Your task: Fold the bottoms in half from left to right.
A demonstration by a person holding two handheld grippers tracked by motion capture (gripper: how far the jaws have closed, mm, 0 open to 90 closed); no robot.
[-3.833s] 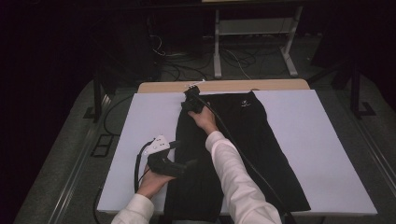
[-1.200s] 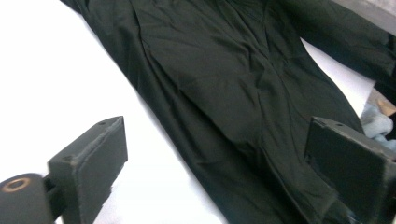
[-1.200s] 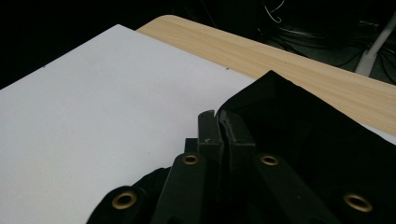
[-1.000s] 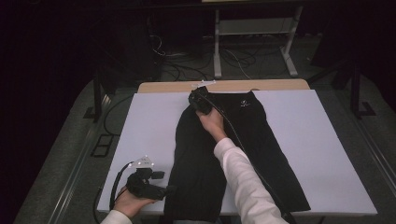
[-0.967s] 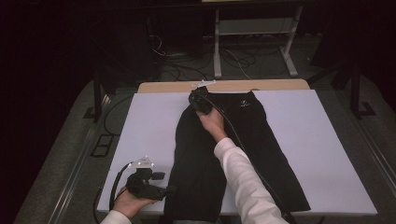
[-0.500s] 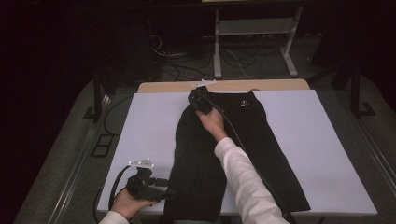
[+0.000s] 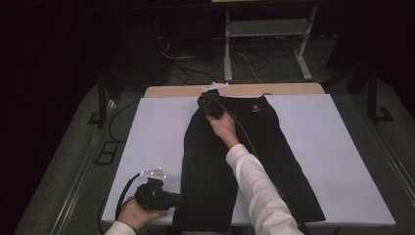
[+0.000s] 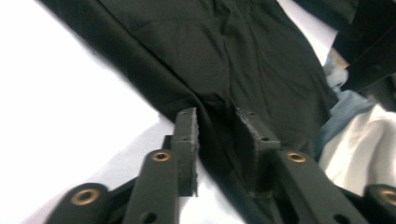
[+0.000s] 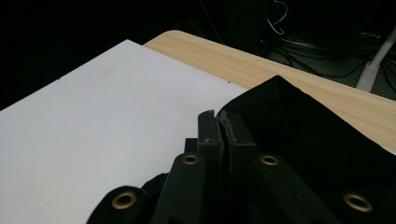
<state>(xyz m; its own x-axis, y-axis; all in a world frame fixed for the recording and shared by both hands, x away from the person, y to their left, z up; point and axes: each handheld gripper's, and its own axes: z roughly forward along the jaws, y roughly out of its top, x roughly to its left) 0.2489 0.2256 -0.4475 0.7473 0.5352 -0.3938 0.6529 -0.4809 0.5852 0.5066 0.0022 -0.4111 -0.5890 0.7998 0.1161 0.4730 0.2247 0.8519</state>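
Observation:
Black trousers (image 7: 254, 147) lie flat on a white sheet (image 7: 156, 137), waist at the far end. My right gripper (image 7: 208, 100) rests at the waist's far left corner. In the right gripper view it (image 9: 219, 123) is shut on that corner of the trousers (image 9: 289, 121). My left gripper (image 7: 178, 199) lies at the near left, against the left leg's outer edge. In the left gripper view its jaws (image 8: 219, 130) have just been closing and still stand apart, with the edge of the trousers (image 8: 224, 56) bunched between them.
The sheet covers a wooden table whose far edge (image 7: 171, 91) shows bare. A white-sleeved forearm (image 7: 254, 181) lies across the trousers. Behind the table stand a white frame (image 7: 264, 29) and floor cables (image 7: 186, 58). The sheet's near edge (image 7: 342, 223) is close to my left hand.
Since the earliest frame my left gripper has moved back toward the near table edge, to the lower left leg. The right gripper stays at the waist. Little has shifted in the last second.

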